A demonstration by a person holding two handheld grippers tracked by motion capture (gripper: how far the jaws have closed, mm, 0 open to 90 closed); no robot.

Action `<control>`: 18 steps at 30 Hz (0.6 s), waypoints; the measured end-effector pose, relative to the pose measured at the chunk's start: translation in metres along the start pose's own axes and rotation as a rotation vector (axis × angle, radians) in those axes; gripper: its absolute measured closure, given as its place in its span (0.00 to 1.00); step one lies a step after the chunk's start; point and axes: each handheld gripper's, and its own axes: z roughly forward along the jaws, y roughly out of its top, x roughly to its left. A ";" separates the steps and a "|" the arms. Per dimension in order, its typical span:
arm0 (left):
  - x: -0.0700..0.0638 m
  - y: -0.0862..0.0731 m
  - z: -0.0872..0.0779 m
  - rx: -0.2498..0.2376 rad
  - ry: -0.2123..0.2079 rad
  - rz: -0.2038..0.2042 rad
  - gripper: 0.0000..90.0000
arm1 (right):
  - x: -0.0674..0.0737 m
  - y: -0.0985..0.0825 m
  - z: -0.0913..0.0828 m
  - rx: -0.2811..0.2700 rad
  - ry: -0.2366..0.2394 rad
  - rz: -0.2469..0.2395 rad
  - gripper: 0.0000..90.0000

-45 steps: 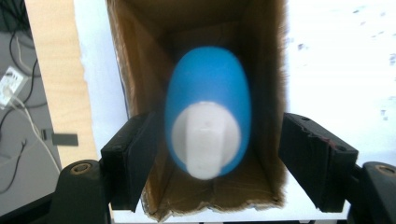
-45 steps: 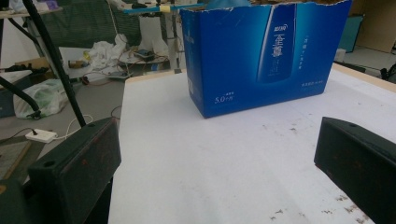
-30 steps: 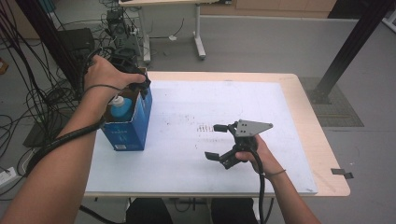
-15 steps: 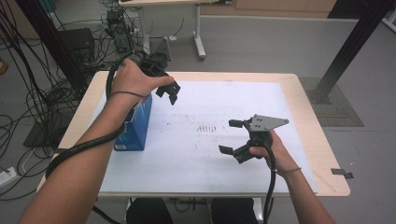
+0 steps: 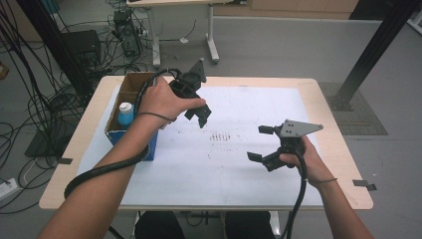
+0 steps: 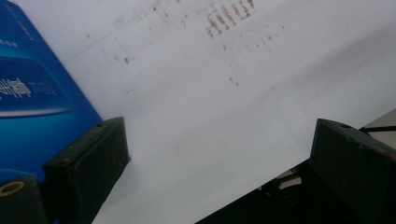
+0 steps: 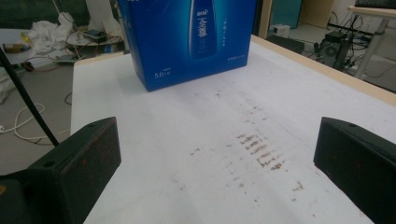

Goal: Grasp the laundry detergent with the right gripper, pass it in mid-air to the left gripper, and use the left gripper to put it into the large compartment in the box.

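Observation:
A blue carton (image 5: 149, 142) stands open-topped at the table's left edge, with a white bottle with a blue cap (image 5: 125, 113) upright inside it. My left gripper (image 5: 198, 113) hovers just right of the carton over the white sheet (image 5: 239, 169). Its jaws have just been opening and stand wide, with nothing between them; the left gripper view shows the carton's side (image 6: 32, 107) beside the left gripper (image 6: 219, 149). My right gripper (image 5: 257, 143) is held open over the sheet's right half, also holding nothing. From the right gripper (image 7: 217, 154) the carton (image 7: 196, 37) faces me across the sheet.
Brown smudges (image 5: 221, 137) mark the sheet's middle. The wooden table (image 5: 343, 144) shows bare rim on all sides. Behind it are tangled cables (image 5: 45, 99), a black box (image 5: 82, 45), a desk leg (image 5: 211, 40) and a slanted black post (image 5: 373, 50).
The left gripper lifted off the bottle in the carton, opened, and swung right over the sheet. The bottle stays in the carton. The right gripper drifted right and a little up.

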 end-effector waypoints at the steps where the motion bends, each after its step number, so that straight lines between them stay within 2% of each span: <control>1: -0.001 0.000 0.002 0.002 0.001 0.005 0.05 | 0.000 0.000 -0.003 0.005 -0.003 0.003 0.01; 3: -0.003 0.000 0.005 0.001 0.010 0.010 0.05 | 0.000 0.001 -0.004 0.008 -0.007 0.005 0.01; 7: -0.006 0.000 0.016 0.014 -0.001 0.019 0.05 | -0.001 0.001 -0.012 0.019 -0.027 0.003 0.01; 8: -0.010 0.000 0.021 0.018 0.000 0.032 0.05 | -0.001 0.001 -0.015 0.023 -0.034 0.010 0.01; 15: -0.018 -0.002 0.033 0.020 -0.010 0.055 0.05 | -0.001 0.001 -0.020 0.043 -0.051 0.015 0.01; 18: -0.023 -0.003 0.044 0.037 -0.010 0.071 0.05 | -0.002 0.002 -0.025 0.064 -0.070 0.019 0.01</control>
